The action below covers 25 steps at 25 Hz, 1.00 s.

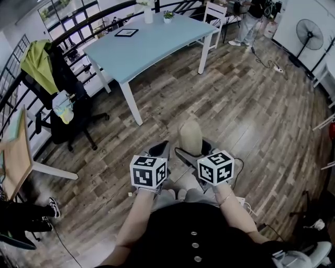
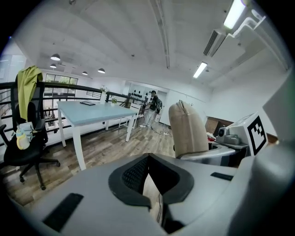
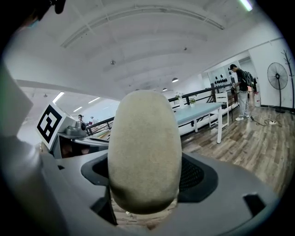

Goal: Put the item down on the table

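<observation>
A beige, rounded, soft-looking item (image 1: 189, 135) stands upright between the jaws of my right gripper (image 1: 192, 149), which is shut on it at waist height above the wooden floor. In the right gripper view the beige item (image 3: 144, 152) fills the gap between the wide-set jaws. My left gripper (image 1: 159, 148) hangs just to its left, shut and empty; its pads (image 2: 138, 173) meet at the tips, and the beige item (image 2: 186, 129) shows beside it. The light blue table (image 1: 152, 44) stands some way ahead across the floor.
A dark tablet (image 1: 126, 32) and a small plant (image 1: 168, 15) sit on the blue table. A black office chair with a yellow-green garment (image 1: 49, 78) stands at the left, near a wooden tabletop (image 1: 18, 157). A person (image 1: 250, 21) and a fan (image 1: 310, 34) are far right.
</observation>
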Tool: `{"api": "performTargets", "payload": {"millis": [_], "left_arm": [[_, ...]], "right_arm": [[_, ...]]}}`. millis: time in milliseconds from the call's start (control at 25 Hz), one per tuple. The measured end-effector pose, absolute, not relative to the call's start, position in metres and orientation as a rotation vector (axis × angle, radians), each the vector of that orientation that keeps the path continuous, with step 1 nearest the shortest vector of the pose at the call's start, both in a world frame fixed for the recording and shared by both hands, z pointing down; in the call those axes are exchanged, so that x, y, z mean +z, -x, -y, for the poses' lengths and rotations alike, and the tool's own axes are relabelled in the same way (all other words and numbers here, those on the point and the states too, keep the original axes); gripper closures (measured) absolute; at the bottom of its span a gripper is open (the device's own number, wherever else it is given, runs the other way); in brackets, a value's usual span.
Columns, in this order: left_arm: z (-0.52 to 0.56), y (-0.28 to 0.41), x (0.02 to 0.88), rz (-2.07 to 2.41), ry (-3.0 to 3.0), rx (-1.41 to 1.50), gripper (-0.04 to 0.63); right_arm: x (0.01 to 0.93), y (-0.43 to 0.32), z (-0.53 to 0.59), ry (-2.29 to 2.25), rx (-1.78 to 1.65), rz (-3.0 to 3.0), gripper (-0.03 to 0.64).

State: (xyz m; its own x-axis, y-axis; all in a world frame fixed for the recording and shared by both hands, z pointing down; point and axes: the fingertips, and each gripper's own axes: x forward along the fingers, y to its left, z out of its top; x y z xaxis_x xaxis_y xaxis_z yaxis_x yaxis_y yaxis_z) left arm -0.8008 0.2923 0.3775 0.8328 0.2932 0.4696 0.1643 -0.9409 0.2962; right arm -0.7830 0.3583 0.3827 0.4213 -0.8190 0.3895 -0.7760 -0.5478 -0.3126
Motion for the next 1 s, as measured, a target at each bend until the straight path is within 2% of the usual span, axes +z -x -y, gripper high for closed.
{"api": "performTargets", "payload": {"millis": [760, 1000], "left_arm": [[-0.321, 0.788, 0.396, -0.324, -2.750, 0.802, 0.578], [-0.312, 0.766, 0.400, -0.311, -2.747, 0.801, 0.578]], "right_arm": [[0.394, 0.764, -0.393, 2.508, -0.767, -1.472, 0.219], [0.401, 0.744, -0.391, 2.505, -0.777, -1.454, 0.219]]}}
